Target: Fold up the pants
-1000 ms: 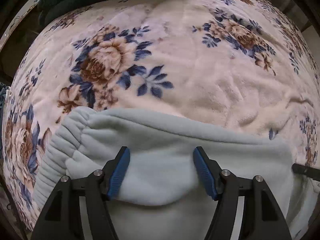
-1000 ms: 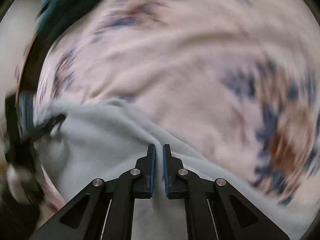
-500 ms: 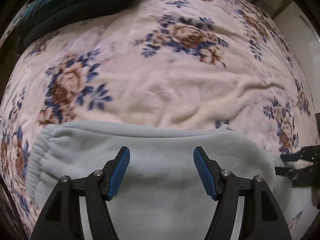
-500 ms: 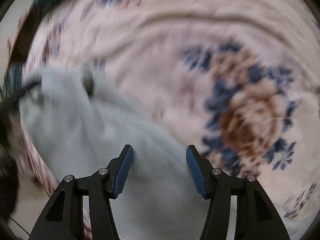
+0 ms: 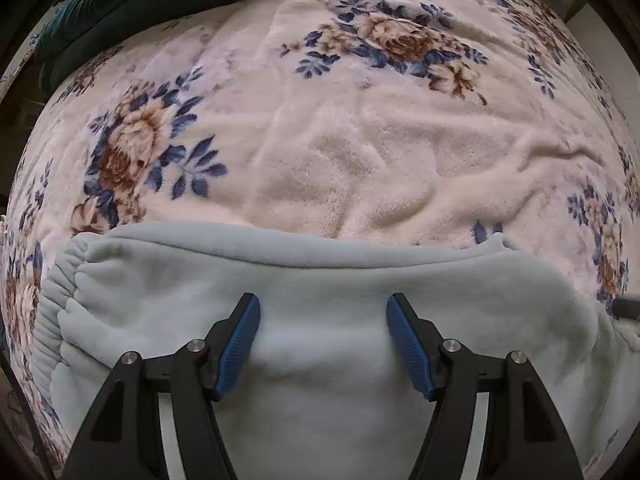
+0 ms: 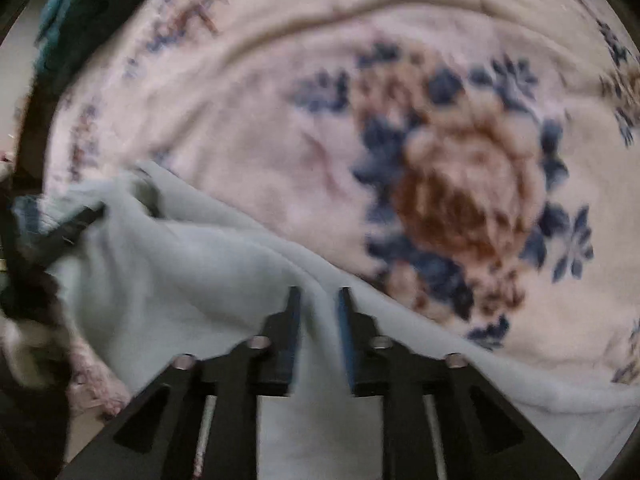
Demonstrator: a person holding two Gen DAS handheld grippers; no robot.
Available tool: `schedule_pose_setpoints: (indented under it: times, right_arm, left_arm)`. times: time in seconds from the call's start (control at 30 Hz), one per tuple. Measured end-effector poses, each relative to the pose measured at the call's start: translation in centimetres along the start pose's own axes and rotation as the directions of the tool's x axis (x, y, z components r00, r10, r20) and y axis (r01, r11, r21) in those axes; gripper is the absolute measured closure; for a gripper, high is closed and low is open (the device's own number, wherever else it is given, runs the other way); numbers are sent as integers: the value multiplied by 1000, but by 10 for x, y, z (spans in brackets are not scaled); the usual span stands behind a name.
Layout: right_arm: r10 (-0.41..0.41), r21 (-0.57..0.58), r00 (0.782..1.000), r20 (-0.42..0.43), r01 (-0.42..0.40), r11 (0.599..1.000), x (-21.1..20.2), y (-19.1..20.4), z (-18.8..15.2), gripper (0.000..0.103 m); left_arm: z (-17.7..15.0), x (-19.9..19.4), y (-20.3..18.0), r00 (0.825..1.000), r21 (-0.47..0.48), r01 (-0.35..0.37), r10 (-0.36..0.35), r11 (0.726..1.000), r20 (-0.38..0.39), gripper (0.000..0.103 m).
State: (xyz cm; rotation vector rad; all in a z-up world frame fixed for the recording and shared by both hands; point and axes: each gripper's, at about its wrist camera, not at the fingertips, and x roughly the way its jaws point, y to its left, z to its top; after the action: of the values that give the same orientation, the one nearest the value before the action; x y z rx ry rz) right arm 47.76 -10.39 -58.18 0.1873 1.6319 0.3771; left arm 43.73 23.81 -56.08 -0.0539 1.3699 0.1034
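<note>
The right gripper [image 6: 318, 300] had just been closing on the pale blue fleece pants' [image 6: 192, 264] ridge, regrasping; the left gripper [image 5: 323, 308] hovered open above them

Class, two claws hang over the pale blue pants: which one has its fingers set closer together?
The right claw: only a narrow strip of the pants shows between its fingers. The left claw stands wide over the pants.

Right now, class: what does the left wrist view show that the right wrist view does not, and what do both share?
Only the left wrist view shows the pants' gathered elastic waistband and the left gripper open over the fabric. Only the right wrist view shows the right gripper, its jaws just closing around a raised ridge of fabric. Both share the pale blue pants on the floral blanket.
</note>
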Motion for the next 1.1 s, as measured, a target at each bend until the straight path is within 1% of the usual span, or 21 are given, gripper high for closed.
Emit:
schedule_pose_setpoints:
  times: [0.03, 0.1, 0.17, 0.23, 0.27, 0.33, 0.37, 0.5, 0.57, 0.6, 0.7, 0.73, 0.77, 0.83, 0.87, 0.9, 0.97, 1.0, 1.03, 1.07, 1.1]
  right_arm:
    - [31, -2, 999, 34, -31, 1000, -9, -1, 6, 64]
    - [31, -4, 999, 41, -31, 1000, -11, -3, 20, 52]
    - [22, -31, 1000, -19, -22, 999, 2, -5, 33, 52]
    - [55, -95, 987, -149, -69, 993, 32, 14, 43, 52]
    - [34, -135, 981, -191, -60, 989, 44, 26, 39, 54]
    - [-79, -258, 979, -186, 29, 966, 50, 43, 29, 86]
    - [-121, -267, 982, -142, 80, 960, 46, 47, 26, 87]
    - [-153, -182, 987, 44, 158, 971, 12, 35, 17, 90]
    - [-79, -28, 996, -32, 78, 997, 29, 6, 17, 90]
    - [-52, 27, 997, -48, 54, 998, 37, -1, 17, 89]
    - [-117, 50, 993, -17, 118, 992, 27, 3, 24, 78]
    - [-144, 70, 989, 24, 143, 987, 18, 4, 23, 77]
    - [-170, 88, 980, 102, 161, 983, -3, 10, 20, 77]
    - [-108, 72, 974, 201, 95, 993, -29, 28, 9, 77]
    - [-14, 41, 977, 212, 5, 999, -31, 39, 4, 77]
    - [91, 0, 983, 161, -93, 996, -21, 51, 1, 77]
    - [193, -26, 979, 70, -192, 981, 11, 74, 0, 77]
    - [178, -36, 983, 53, -176, 984, 28, 78, 2, 81]
    - [118, -38, 991, 61, -115, 993, 38, 77, 7, 95]
    - [51, -32, 997, 66, -49, 998, 54, 71, 13, 103]
    - [37, -6, 996, 80, -37, 999, 67, 66, 19, 103]
  left_arm:
    - [0, 0, 0, 1000, -3, -1, 1, 1000, -1, 39]
    - [1, 1, 0, 1000, -10, -6, 6, 1000, -3, 39]
    - [2, 1, -1, 1000, -15, -1, 1, 1000, -5, 39]
    - [1, 1, -4, 1000, -14, 1, -1, 1000, -1, 39]
    - [1, 1, -5, 1000, -10, 3, -3, 1000, 1, 39]
    - [0, 2, -6, 1000, 0, -2, 2, 1000, 5, 39]
    - [0, 2, -6, 1000, 3, -1, 1, 1000, 6, 39]
    - [-5, 4, -1, 1000, -1, -11, 11, 1000, 14, 39]
    - [-5, 3, 1, 1000, -8, -15, 15, 1000, 12, 39]
    - [-5, 0, 2, 1000, -13, -16, 16, 1000, 13, 39]
    - [-3, -10, 4, 1000, -17, -4, 5, 1000, 29, 39]
    - [-3, -14, 4, 999, -14, 1, 0, 1000, 39, 39]
    - [-3, -18, 3, 999, -9, 3, -3, 1000, 52, 39]
    - [-4, -21, 1, 998, 3, 2, -2, 1000, 62, 39]
    - [-5, -20, 0, 998, 5, 4, -4, 1000, 60, 39]
    - [-4, -17, 0, 999, 5, 2, -2, 1000, 53, 39]
    - [-2, -9, 3, 999, -7, -7, 7, 1000, 35, 39]
    - [-2, -5, 7, 1000, -22, -11, 12, 1000, 29, 39]
    - [-2, -4, 11, 999, -36, -17, 18, 999, 26, 39]
    - [-3, -1, 18, 999, -56, -24, 26, 998, 25, 39]
    - [-2, -1, 26, 999, -79, -24, 26, 997, 24, 39]
